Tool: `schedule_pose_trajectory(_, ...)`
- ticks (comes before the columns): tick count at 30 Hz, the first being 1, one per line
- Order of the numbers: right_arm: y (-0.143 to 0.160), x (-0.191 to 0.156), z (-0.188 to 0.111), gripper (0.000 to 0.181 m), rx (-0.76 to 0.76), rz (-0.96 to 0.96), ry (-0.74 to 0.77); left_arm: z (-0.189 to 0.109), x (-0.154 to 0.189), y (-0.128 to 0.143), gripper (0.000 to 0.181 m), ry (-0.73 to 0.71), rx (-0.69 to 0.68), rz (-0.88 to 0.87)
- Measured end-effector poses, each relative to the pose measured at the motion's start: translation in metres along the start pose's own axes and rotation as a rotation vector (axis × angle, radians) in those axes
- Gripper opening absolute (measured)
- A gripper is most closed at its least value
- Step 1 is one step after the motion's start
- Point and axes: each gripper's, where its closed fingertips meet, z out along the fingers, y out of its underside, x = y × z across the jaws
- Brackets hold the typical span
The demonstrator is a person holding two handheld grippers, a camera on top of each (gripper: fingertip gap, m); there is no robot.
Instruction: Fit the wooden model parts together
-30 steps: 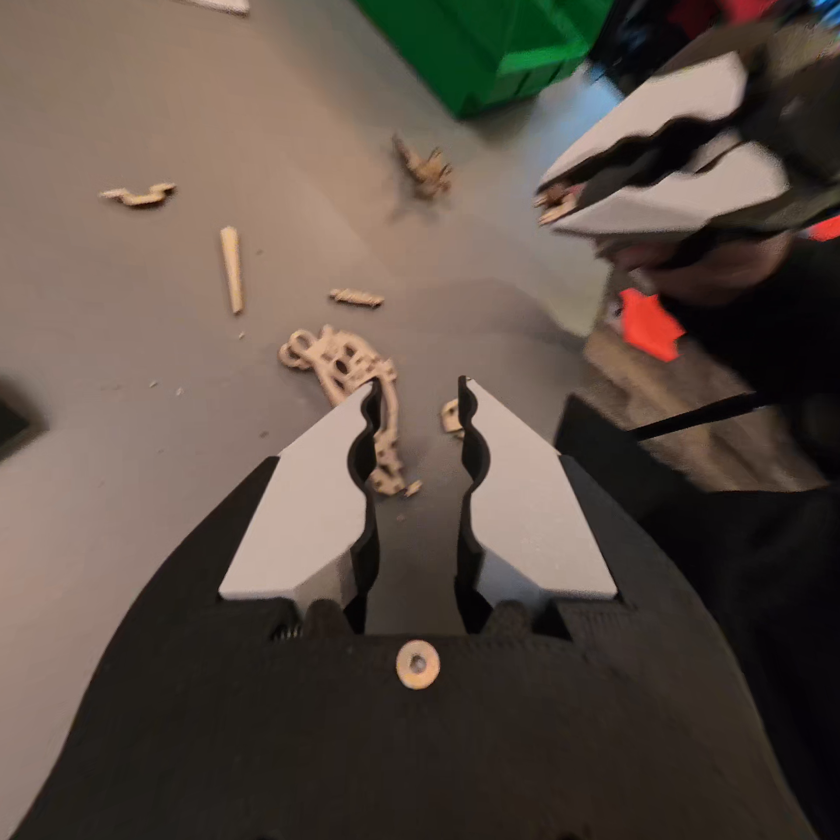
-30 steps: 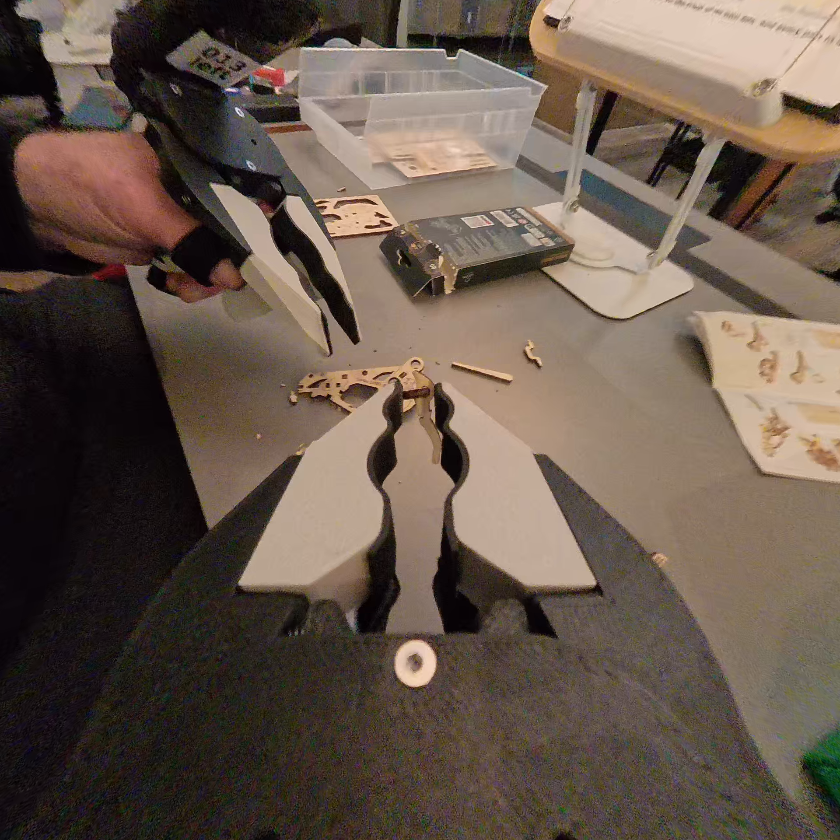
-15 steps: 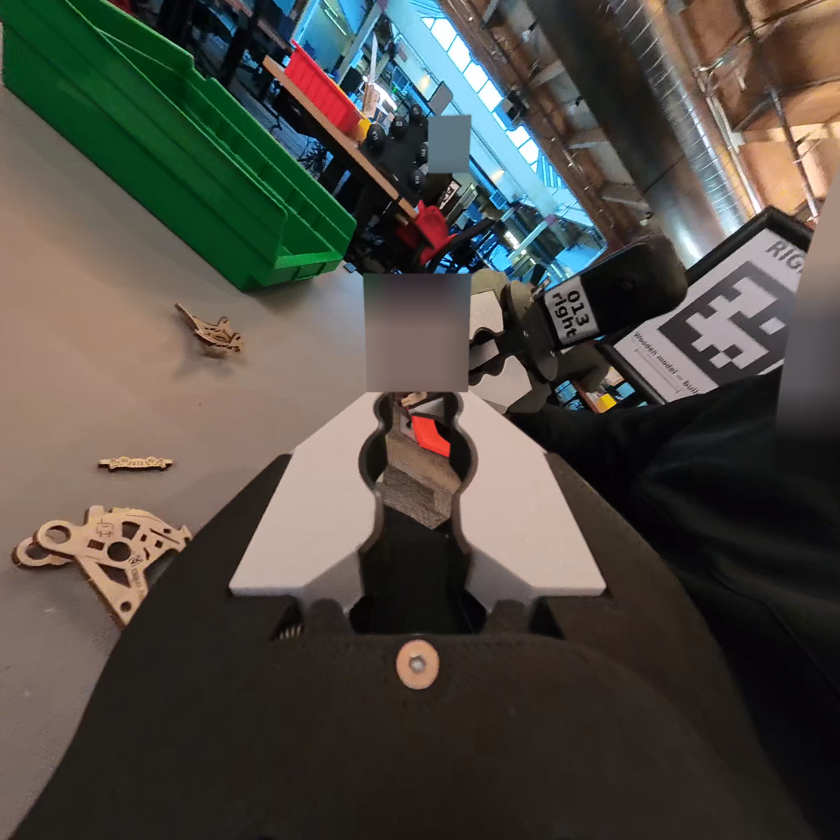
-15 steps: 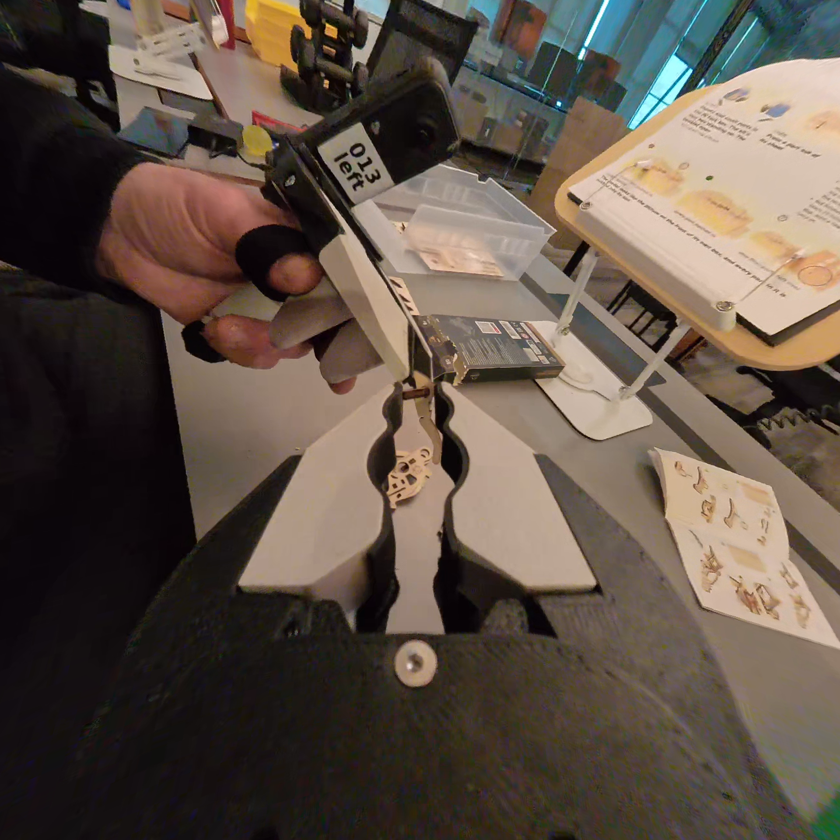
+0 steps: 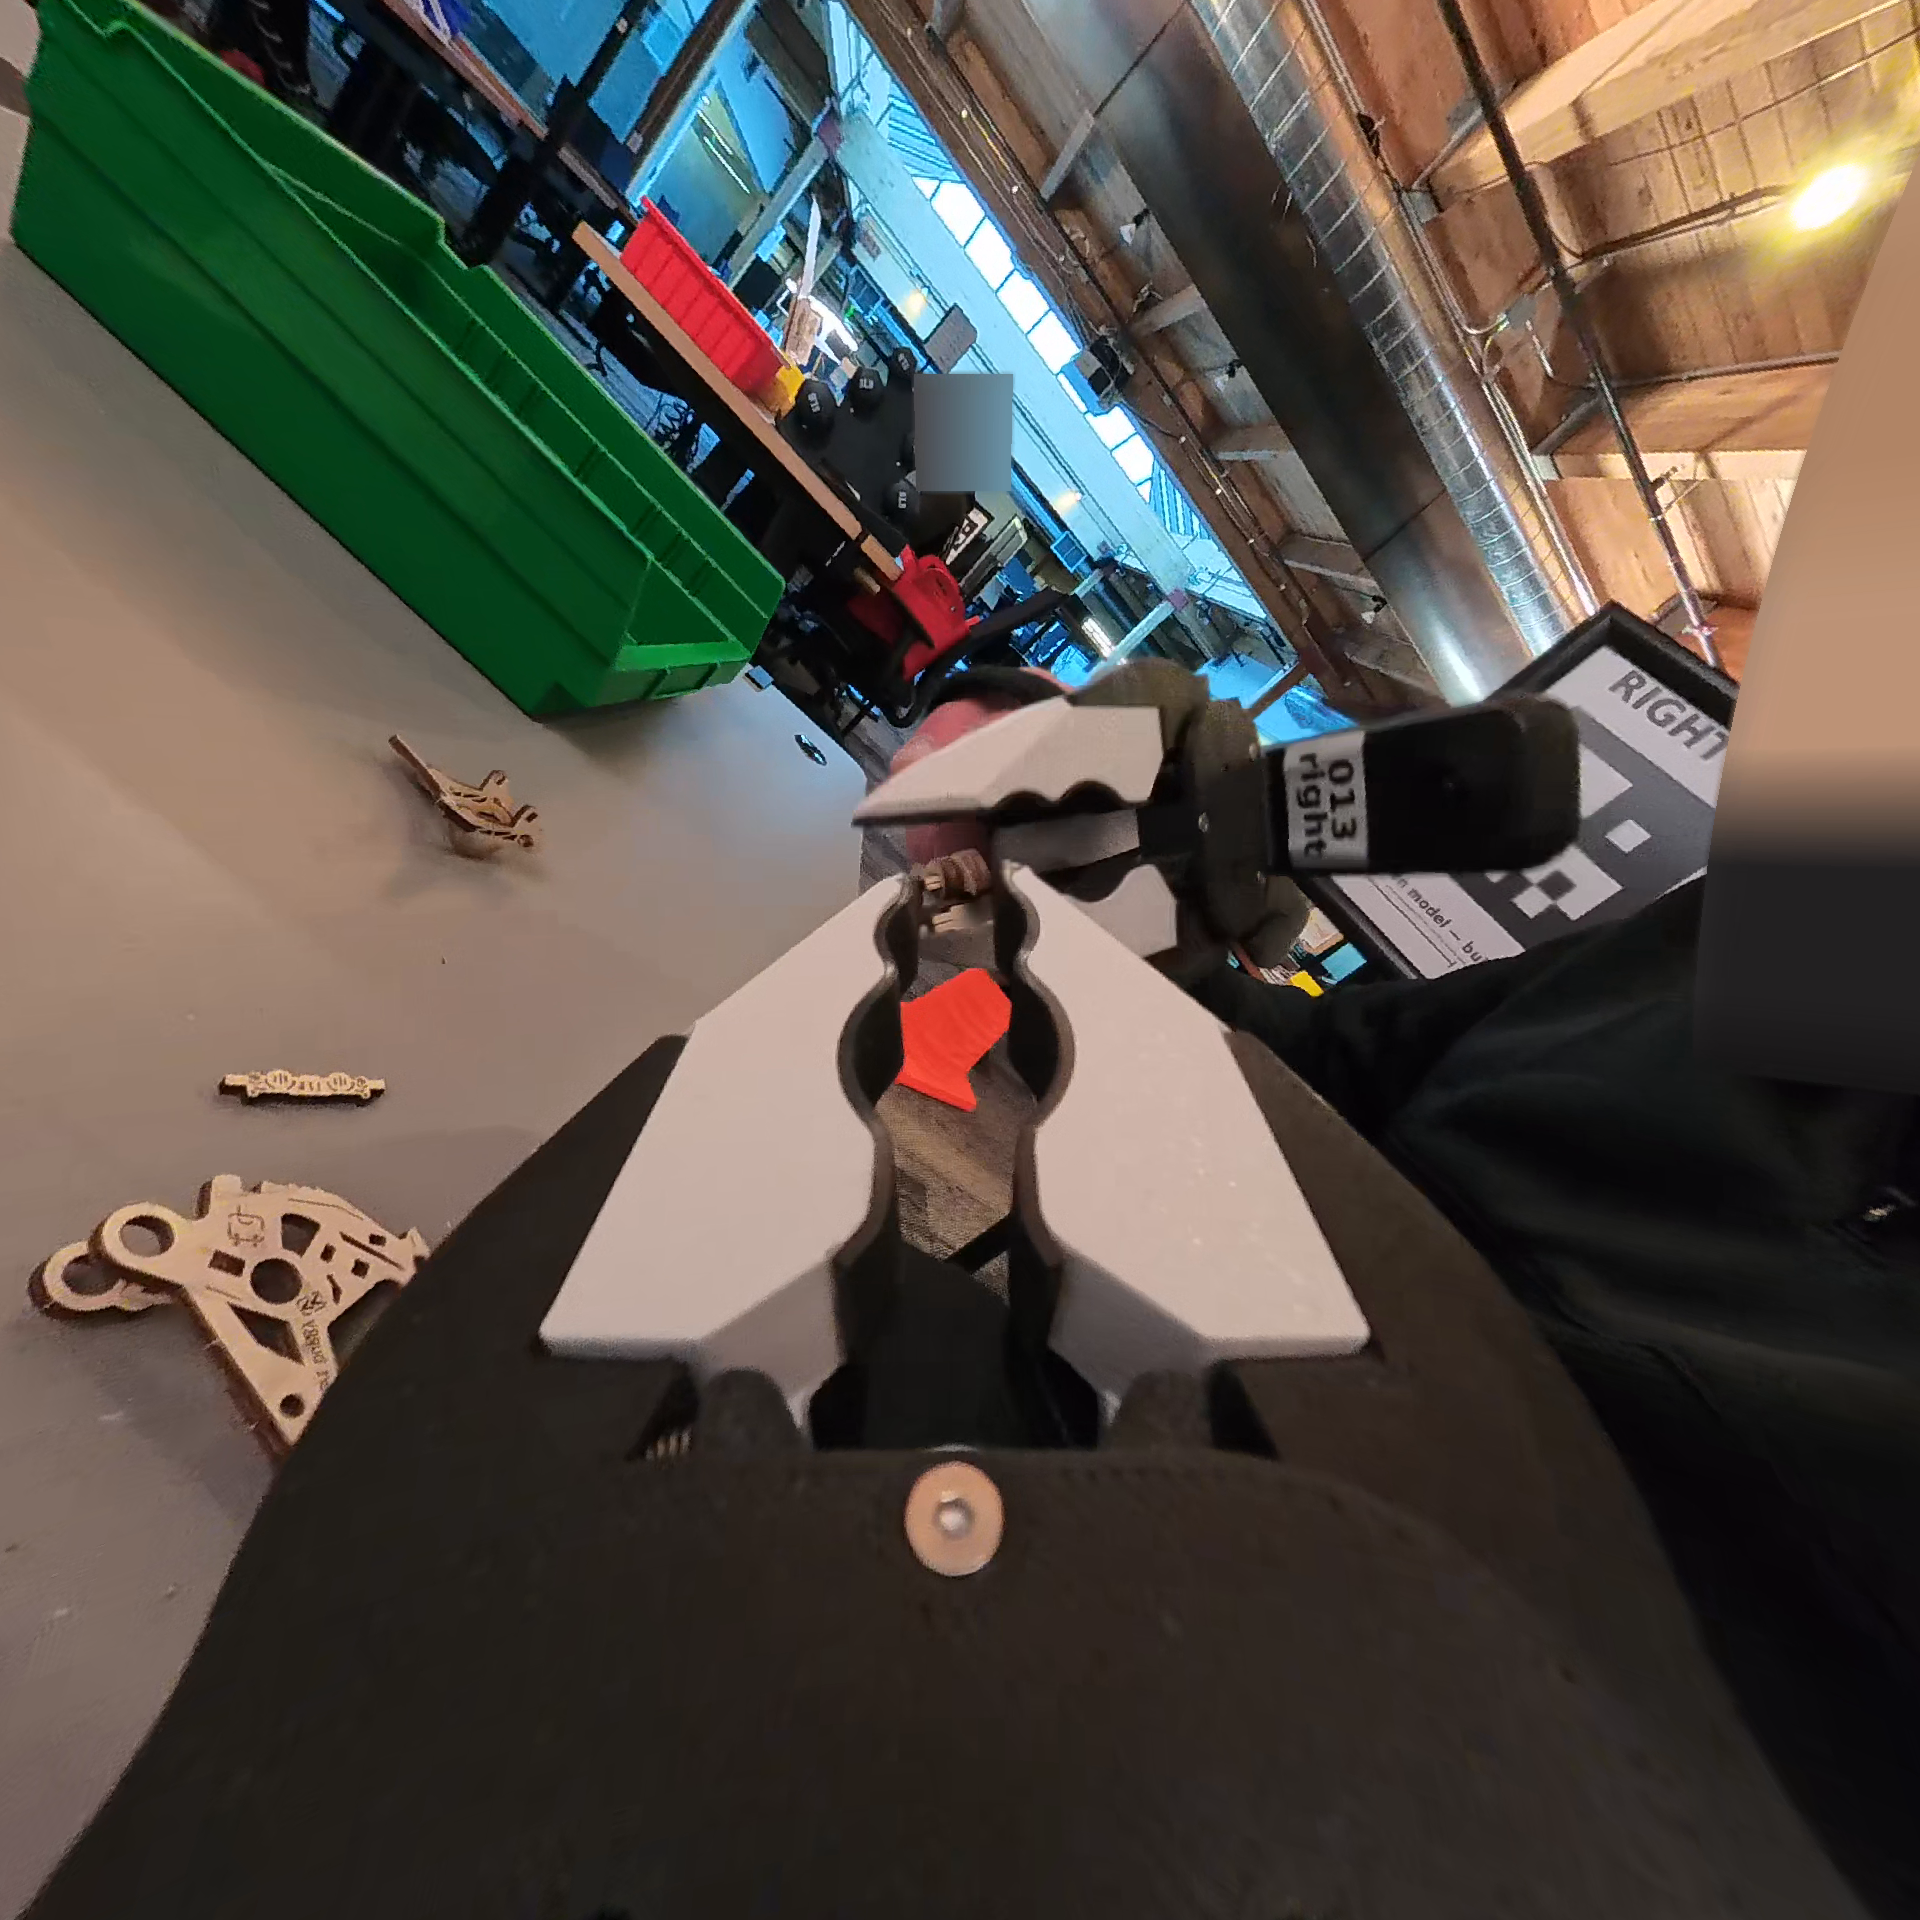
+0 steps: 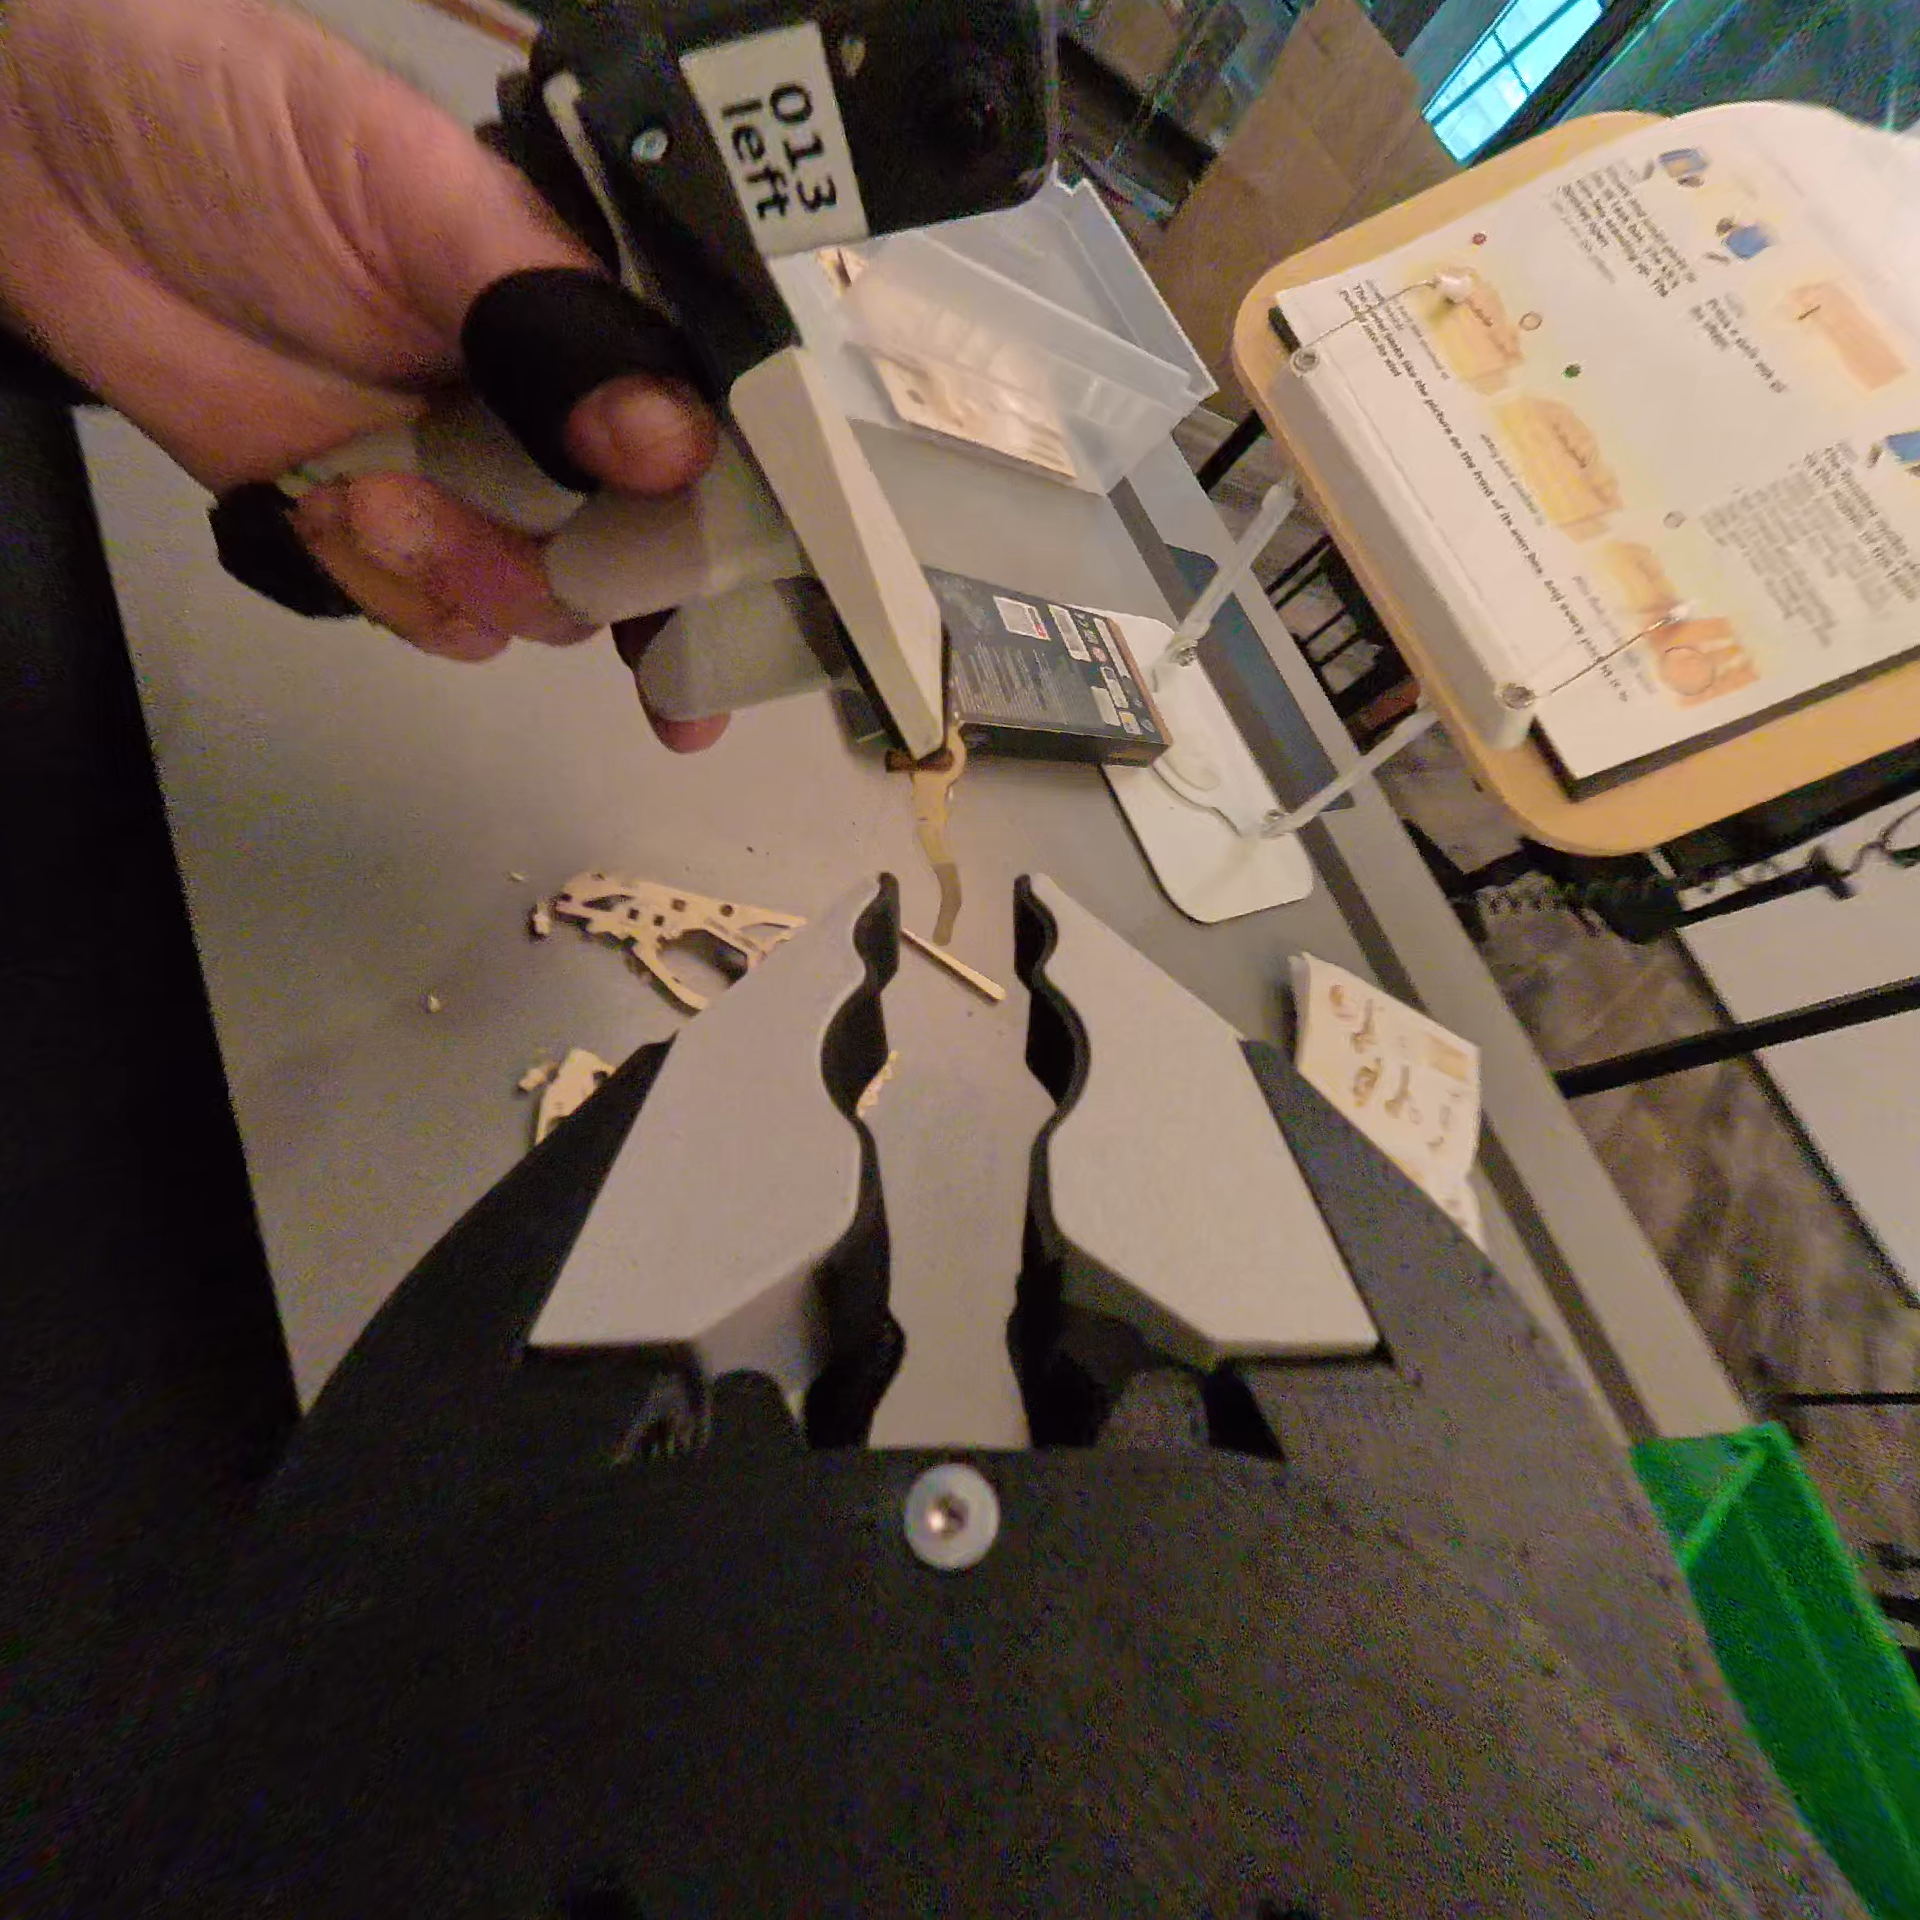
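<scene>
Right wrist view | left tool [image 6: 920, 743] clamped on slim wooden part [image 6: 938, 847] | long axis near vertical, free end pointing down above table [image 6: 343, 790] | right tool [image 6: 951, 899] apart, empty, just below part

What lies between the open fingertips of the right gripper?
In the right wrist view, the right gripper frames the lower end of the thin curved wooden strip held by the left gripper.
</scene>
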Motion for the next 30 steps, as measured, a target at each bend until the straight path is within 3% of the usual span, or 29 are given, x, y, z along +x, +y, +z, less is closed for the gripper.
schedule_pose_trajectory(3,-0.004,0.001,0.001,0.002,-0.029,-0.141,0.055,0.002,0.003,-0.002,0.011,0.009,0.002,0.008)
schedule_pose_trajectory(12,-0.012,0.022,-0.005,0.001,0.045,-0.139,0.200,0.010,0.011,-0.008,0.023,-0.104,-0.016,0.203)
schedule_pose_trajectory(21,-0.021,0.026,-0.008,0.003,0.090,-0.169,0.237,0.009,0.010,-0.016,0.011,-0.220,-0.056,0.406)
schedule_pose_trajectory(23,-0.019,0.025,-0.012,0.017,0.114,-0.097,0.185,0.006,0.005,-0.015,0.011,-0.288,-0.116,0.508)
schedule_pose_trajectory(25,-0.016,0.026,-0.016,0.020,0.132,0.016,0.100,0.000,-0.001,-0.018,0.011,-0.380,-0.190,0.670)
schedule_pose_trajectory(30,-0.030,0.036,-0.025,0.017,0.209,0.517,-0.232,-0.006,-0.010,-0.022,0.011,-0.547,-0.448,1.146)
